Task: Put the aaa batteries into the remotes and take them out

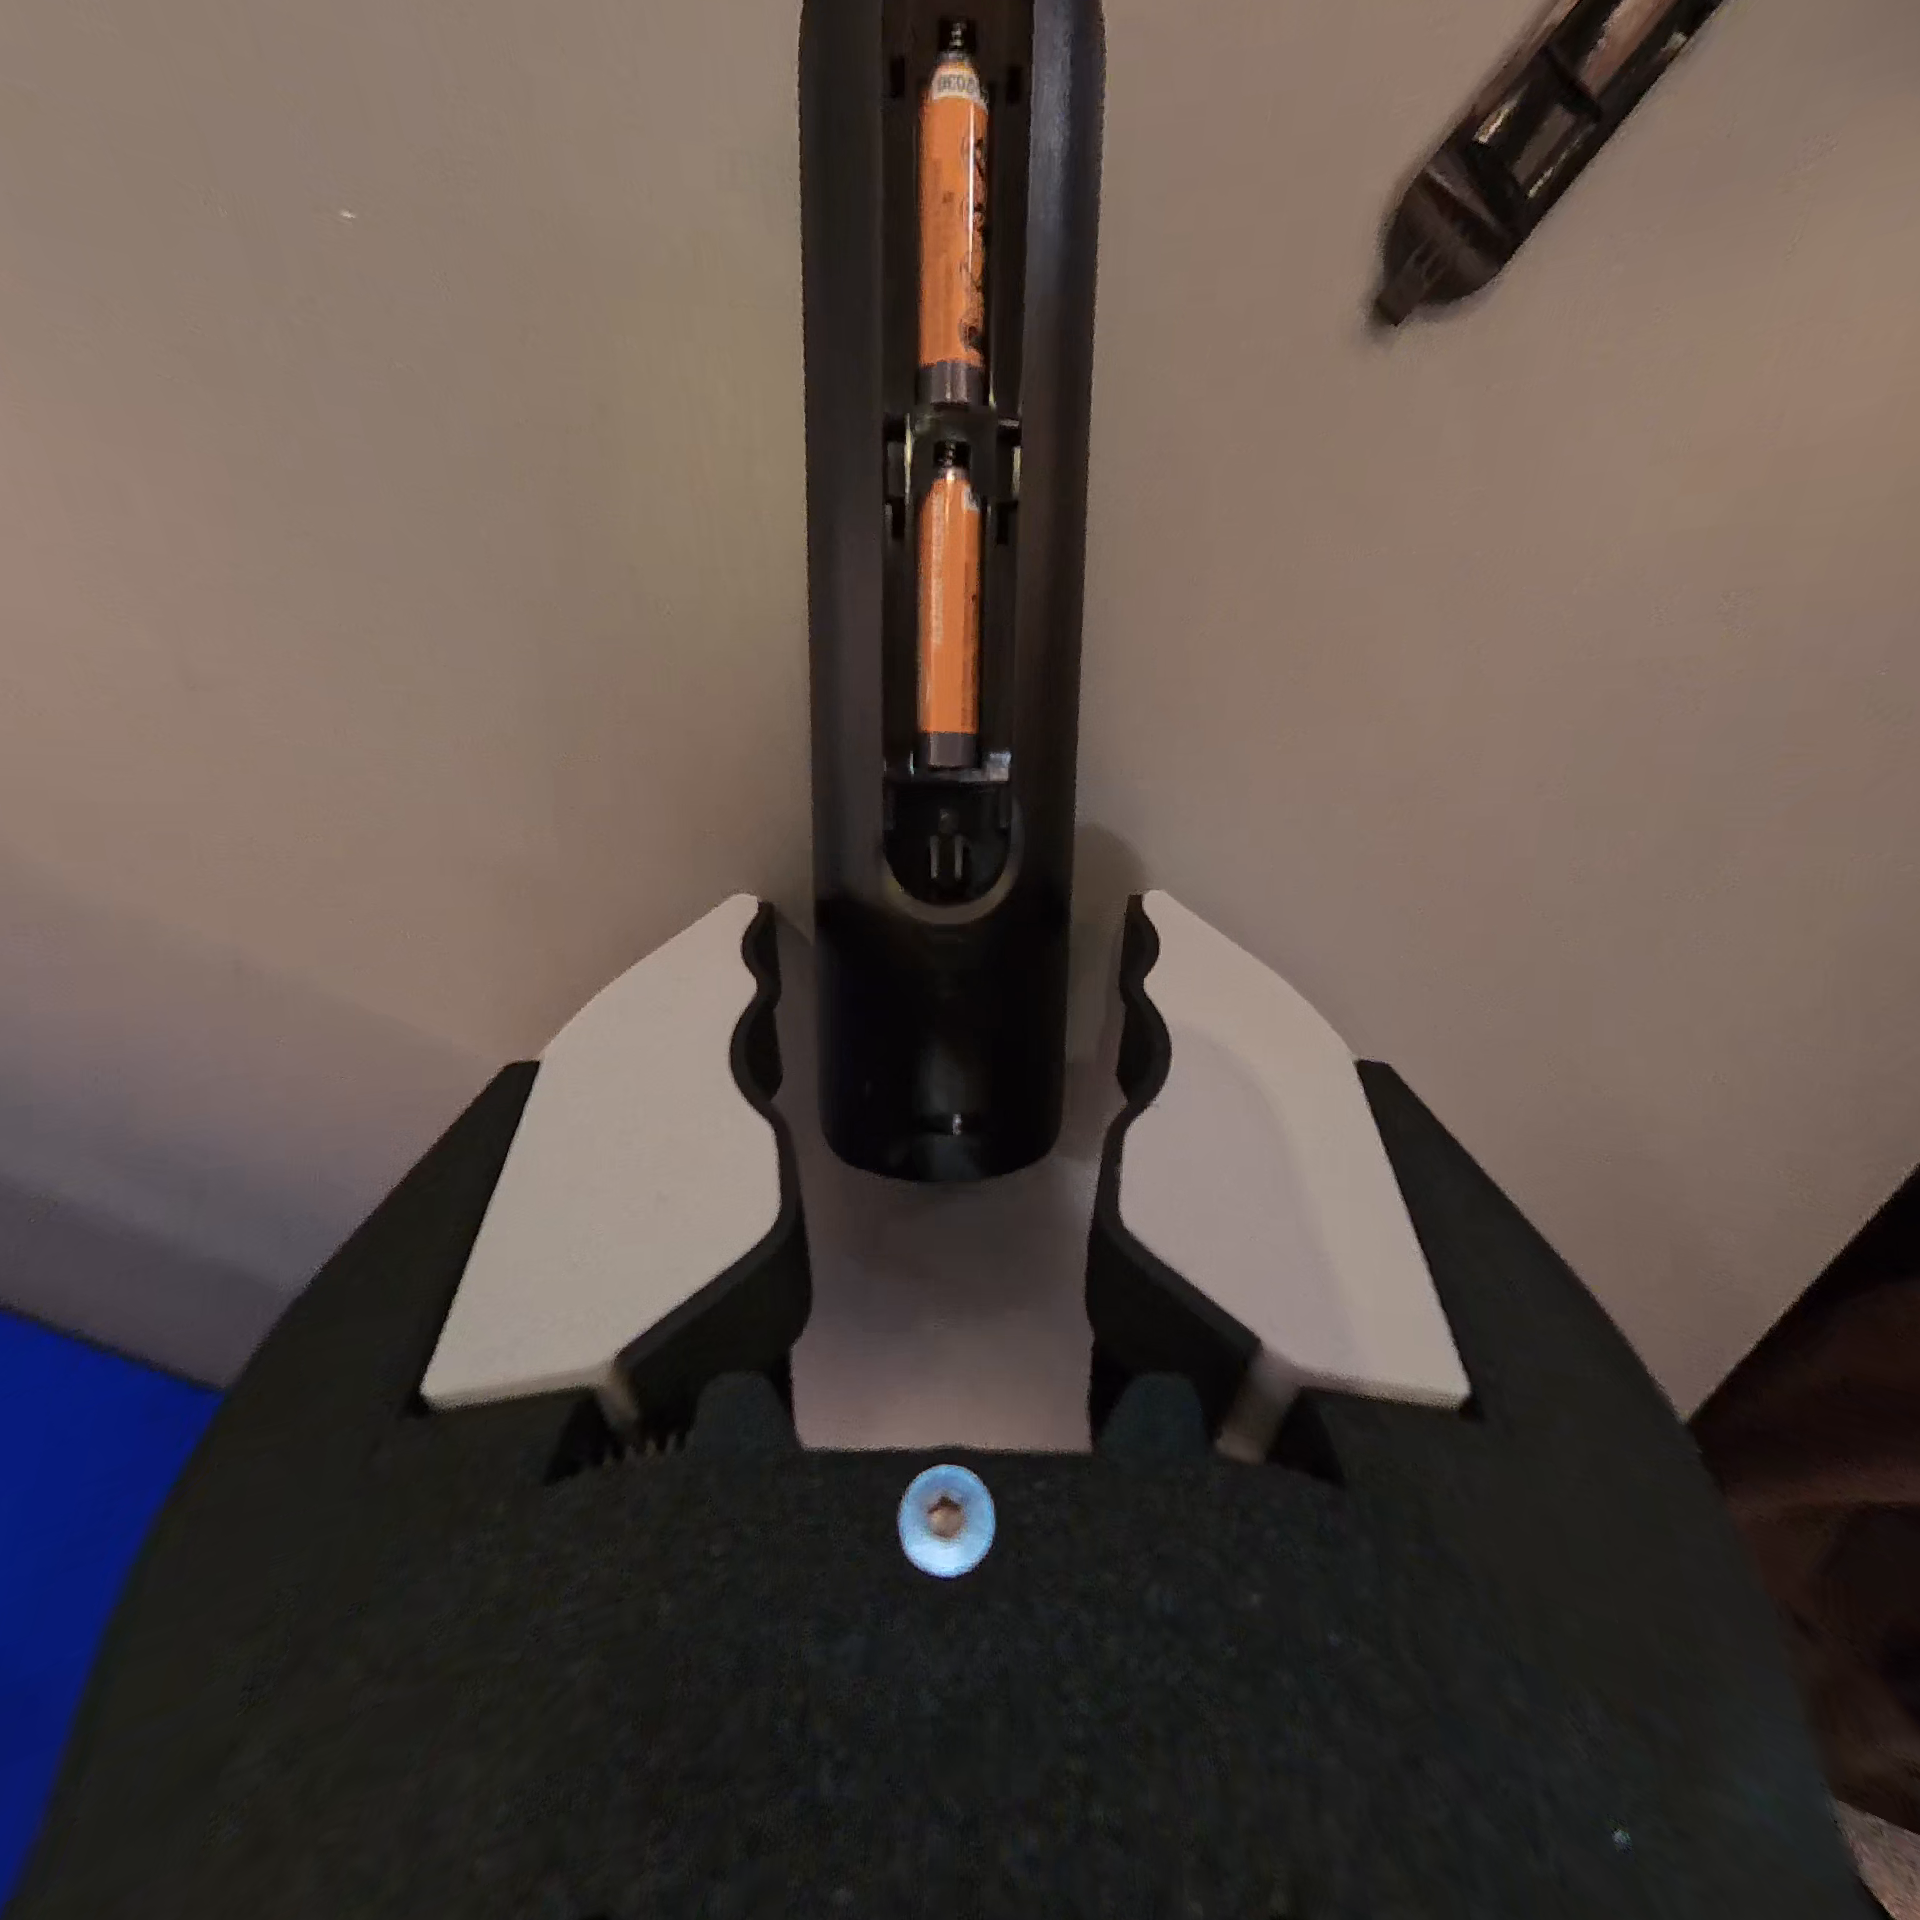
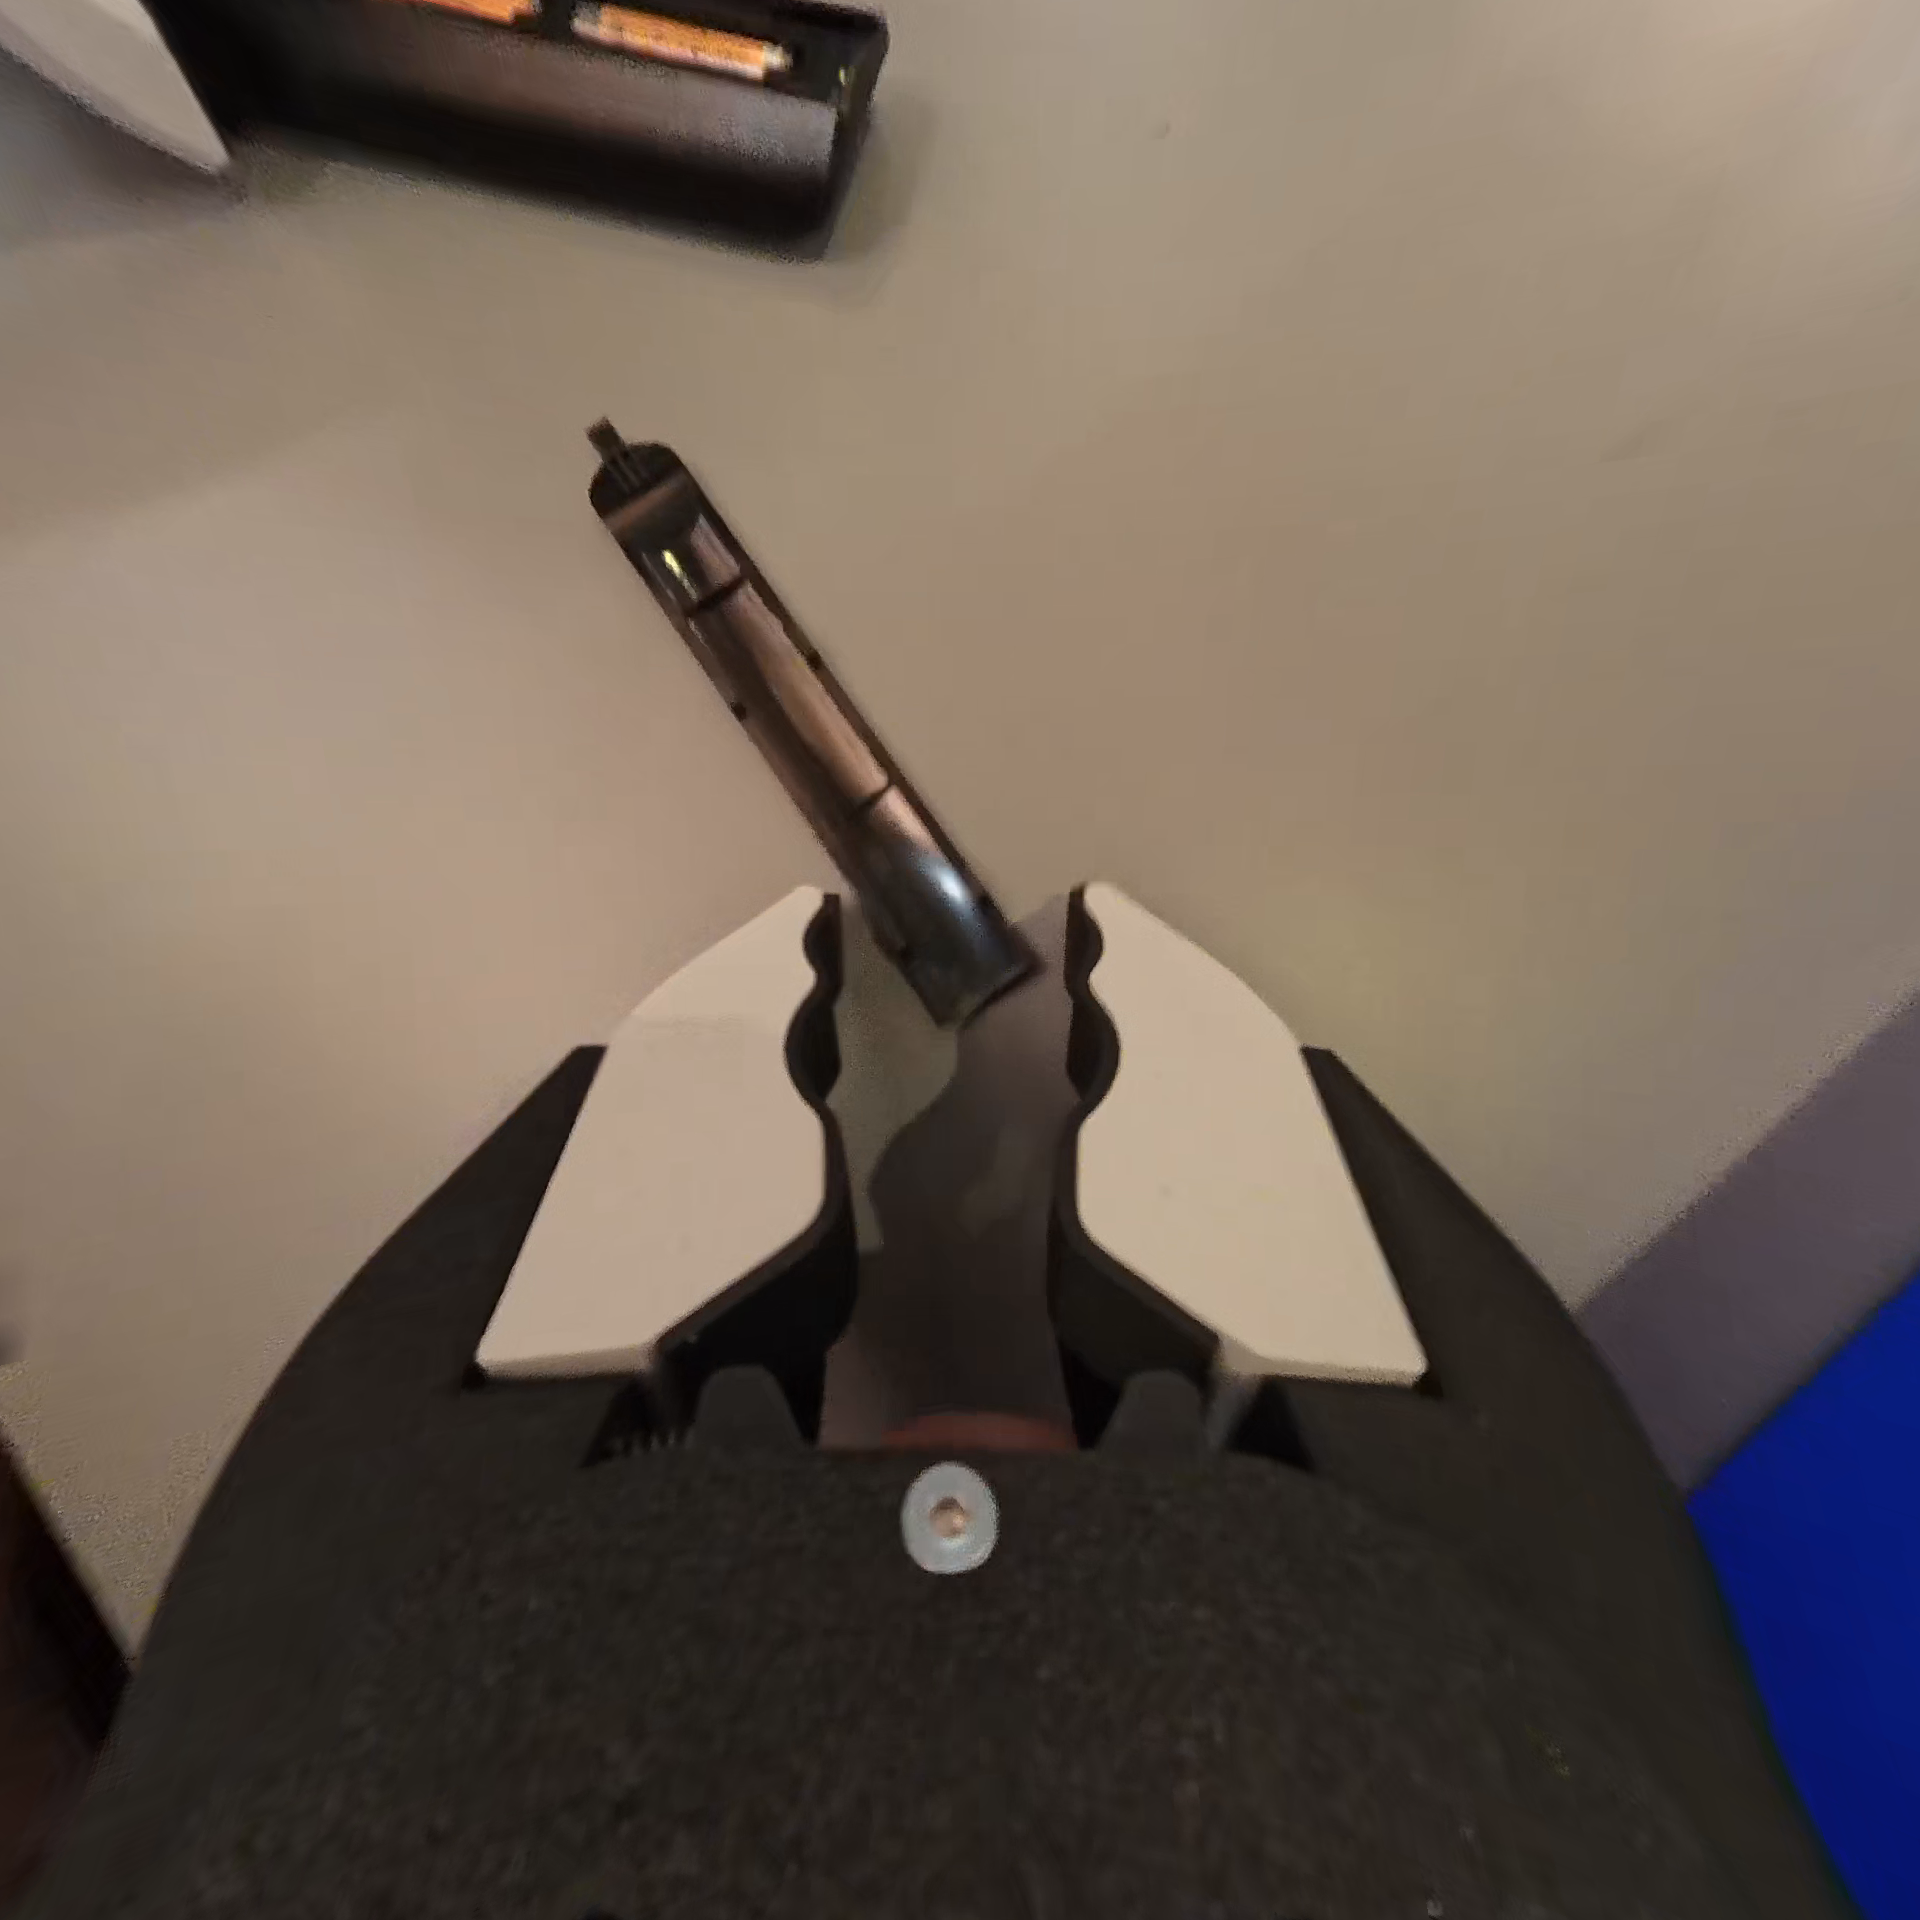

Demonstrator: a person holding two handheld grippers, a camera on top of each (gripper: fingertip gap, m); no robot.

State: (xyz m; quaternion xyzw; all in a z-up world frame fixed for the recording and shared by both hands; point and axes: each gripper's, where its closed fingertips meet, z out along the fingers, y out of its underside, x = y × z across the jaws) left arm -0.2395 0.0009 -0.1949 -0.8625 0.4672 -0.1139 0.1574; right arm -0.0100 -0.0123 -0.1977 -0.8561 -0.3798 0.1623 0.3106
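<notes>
The black remote (image 1: 940, 582) lies back-up on the pale surface (image 1: 416, 520), its compartment uncovered with two orange AAA batteries (image 1: 951, 223) seated end to end. The left gripper (image 1: 948, 997) straddles the remote's near end, fingers wide and seemingly not touching it. The right gripper (image 2: 951, 961) has its fingers parted around the near end of the loose battery cover (image 2: 790, 717); whether they touch it cannot be told. If the right fingers close off-centre, the thin, angled cover could pivot or skid away. Unpinned by the left fingers, the remote could slide, and spring-loaded batteries might pop out and roll.
</notes>
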